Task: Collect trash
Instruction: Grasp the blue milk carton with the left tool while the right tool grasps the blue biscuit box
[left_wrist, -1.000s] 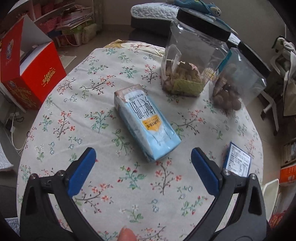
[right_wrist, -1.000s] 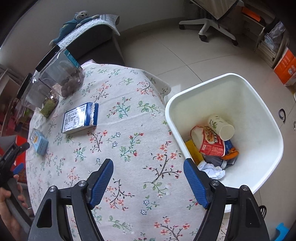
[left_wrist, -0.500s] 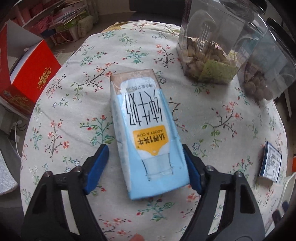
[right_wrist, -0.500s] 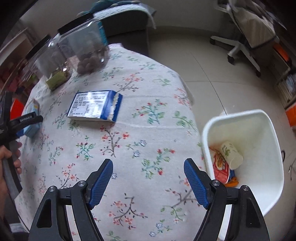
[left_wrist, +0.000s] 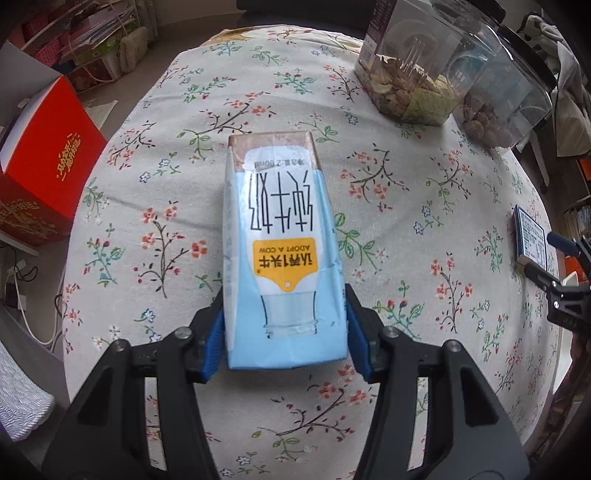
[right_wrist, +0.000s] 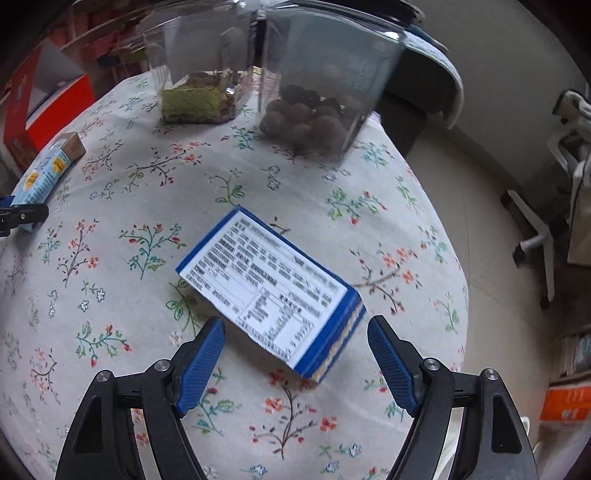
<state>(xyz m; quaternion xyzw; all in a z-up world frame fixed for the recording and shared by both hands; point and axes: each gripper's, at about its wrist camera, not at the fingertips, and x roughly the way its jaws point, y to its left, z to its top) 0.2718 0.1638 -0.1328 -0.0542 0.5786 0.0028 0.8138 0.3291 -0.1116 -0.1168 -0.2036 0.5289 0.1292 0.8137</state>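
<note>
A light blue milk carton (left_wrist: 282, 254) lies flat on the floral tablecloth (left_wrist: 173, 177). My left gripper (left_wrist: 284, 341) is shut on the carton's near end, both blue pads pressed to its sides. The carton also shows in the right wrist view (right_wrist: 46, 171) at the far left. A blue and white flat box (right_wrist: 271, 290) lies on the cloth just ahead of my right gripper (right_wrist: 295, 365), which is open and empty, its fingers level with the box's near corner. The box also shows in the left wrist view (left_wrist: 530, 240) at the right edge.
Two clear containers stand at the table's far side, one with nuts (left_wrist: 410, 74) and one with dark round pieces (right_wrist: 317, 85). A red carton box (left_wrist: 40, 173) stands off the table's left. A chair (right_wrist: 424, 92) stands behind the table. The table edge drops off to the right.
My left gripper closed in on the milk carton and shut on it. My right gripper swung left from the white bin and came up to the blue and white box.
</note>
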